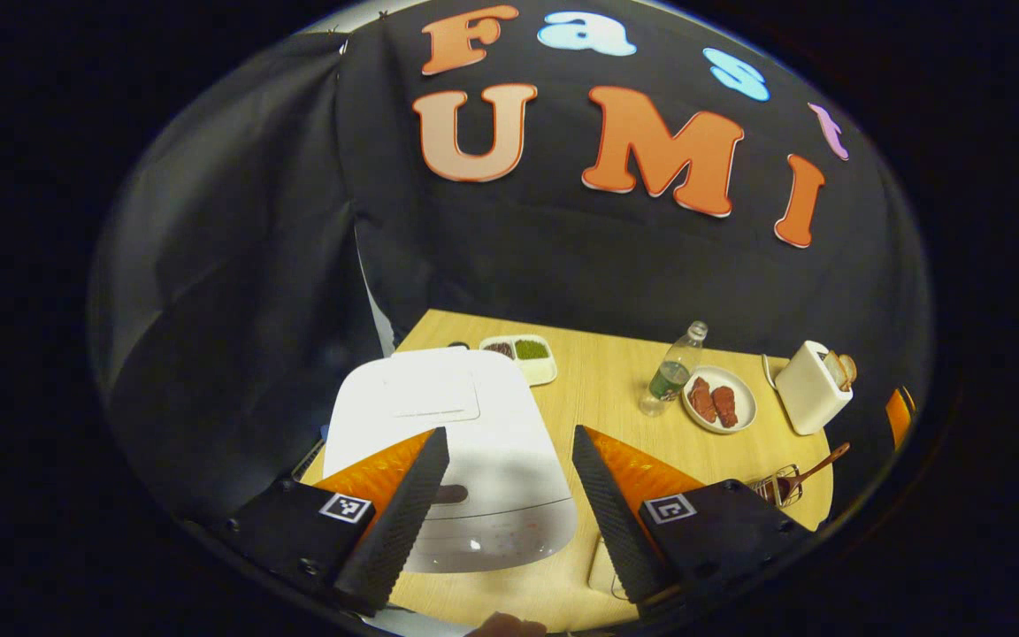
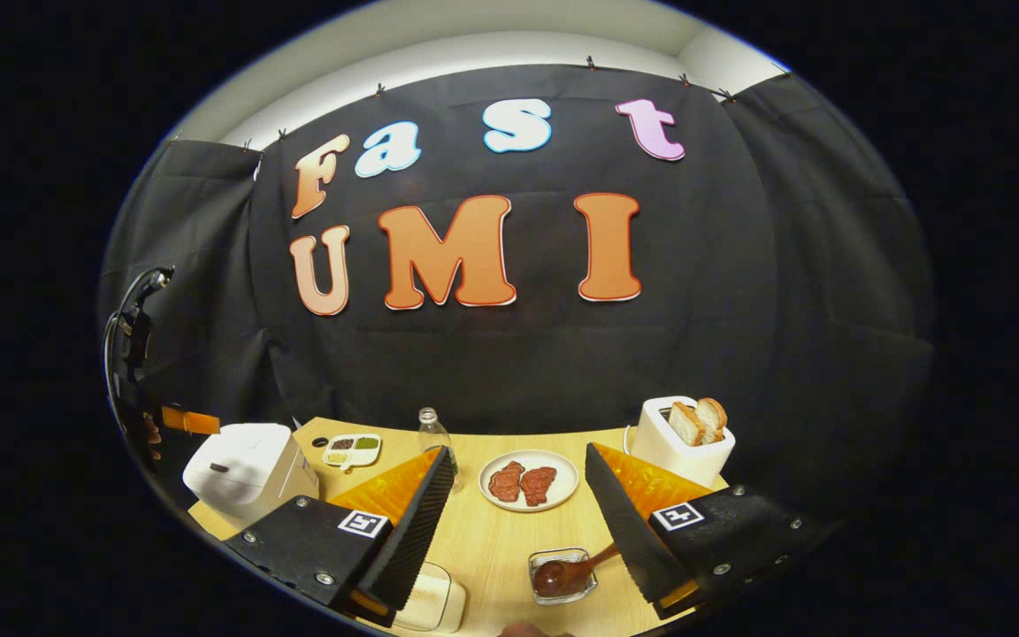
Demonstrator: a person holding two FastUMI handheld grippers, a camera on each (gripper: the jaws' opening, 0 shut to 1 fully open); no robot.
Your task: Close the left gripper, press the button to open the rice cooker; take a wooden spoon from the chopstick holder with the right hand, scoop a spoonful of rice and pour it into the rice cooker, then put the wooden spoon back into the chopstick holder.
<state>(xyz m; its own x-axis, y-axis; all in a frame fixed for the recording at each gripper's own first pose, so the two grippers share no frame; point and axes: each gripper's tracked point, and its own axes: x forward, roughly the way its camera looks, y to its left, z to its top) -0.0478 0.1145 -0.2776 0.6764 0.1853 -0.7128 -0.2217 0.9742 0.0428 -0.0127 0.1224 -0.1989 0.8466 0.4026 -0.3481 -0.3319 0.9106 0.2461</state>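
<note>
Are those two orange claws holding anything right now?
No. The left tool is open above the white rice cooker, and the right tool is open with the wooden spoon lying untouched below.

- Rice cooker (image 1: 452,442): front corners covered by the left gripper's (image 1: 509,509) fingers; button too dim to make out.
- Cooker in right gripper view (image 2: 249,469): near side cut by the right gripper (image 2: 518,522).
- Bottle (image 2: 432,435): lower part behind a finger.
- Tray (image 1: 523,354): contents too small to tell.
- Holder (image 1: 779,487): partly behind a finger; spoon (image 1: 815,467) bowl unclear.
- Container (image 2: 425,602): half hidden.
</note>
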